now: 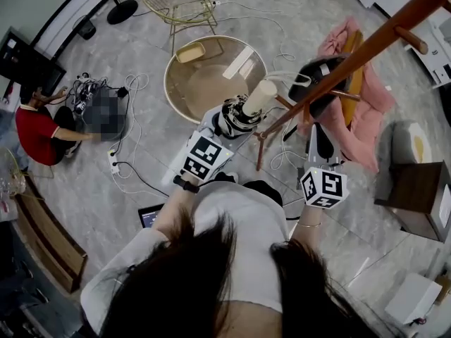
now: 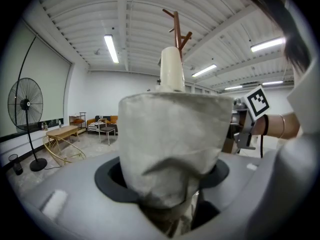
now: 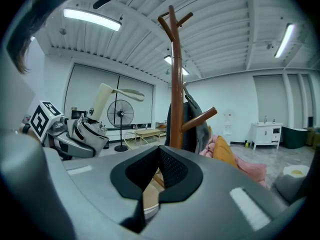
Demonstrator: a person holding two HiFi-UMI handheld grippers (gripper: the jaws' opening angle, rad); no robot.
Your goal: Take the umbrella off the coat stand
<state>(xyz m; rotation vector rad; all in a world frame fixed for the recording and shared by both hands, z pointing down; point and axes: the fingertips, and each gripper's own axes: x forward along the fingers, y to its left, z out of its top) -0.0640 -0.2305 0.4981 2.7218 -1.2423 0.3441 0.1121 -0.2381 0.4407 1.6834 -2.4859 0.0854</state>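
Holding the umbrella: the left tool point(image 2: 165, 176) is clamping the folded umbrella point(image 1: 259, 97), whose grey fabric is filling the whole gap between the jaws.
Umbrella: it is pointing its cream handle toward 1 o'clock in the head view and sitting just at 9 o'clock of the coat stand's pole. Whether the two are touching I cannot tell.
Right tool point(image 3: 159, 156): its jaws are standing together at the tips, gripping nothing, and it is facing the pole from 6 o'clock.
Coat stand point(image 1: 366, 48): it is running across the head view from the 1 o'clock corner down toward the centre.
Dark bag point(image 1: 317, 79): it is hanging on the stand, at 12 o'clock of the right tool.
Pink garment point(image 1: 370, 111): it is draping at 3 o'clock of the pole.
Seated person point(image 1: 35, 132): wearing a red top, they are sitting on the floor at 9 o'clock of the head view.
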